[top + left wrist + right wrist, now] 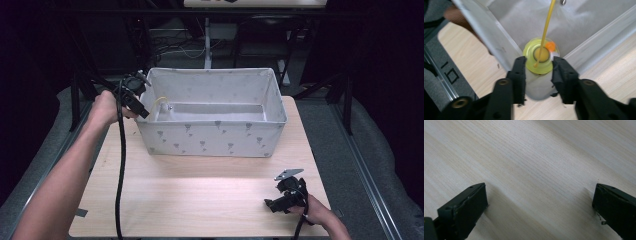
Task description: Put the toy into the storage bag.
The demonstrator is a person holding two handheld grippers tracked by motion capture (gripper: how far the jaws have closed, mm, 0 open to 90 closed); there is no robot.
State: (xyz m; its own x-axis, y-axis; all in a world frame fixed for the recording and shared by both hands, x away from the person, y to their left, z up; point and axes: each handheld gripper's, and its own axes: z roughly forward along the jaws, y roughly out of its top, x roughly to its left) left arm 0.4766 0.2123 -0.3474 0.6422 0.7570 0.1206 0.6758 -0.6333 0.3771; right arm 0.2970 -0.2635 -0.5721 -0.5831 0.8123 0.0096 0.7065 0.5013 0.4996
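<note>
A whitish translucent bottle [537,86] with a yellow-green lid [541,57] and a thin yellow strap [547,25] sits between the jaws of my left gripper [539,63], which is shut on its body. In the high view this gripper [137,100] hangs at the left rim of a white fabric box [210,137], and the yellow strap [160,102] loops inside the box's left end. My right gripper [271,204] rests low over the wooden table [200,195] at the front right, jaws wide apart with nothing between them [540,195].
The box wall [491,35] runs close beside the bottle. A small metal piece [170,106] shows near the strap inside the box. Black frame legs and cables stand beyond the table's far edge. Grey cloth borders the table on both sides.
</note>
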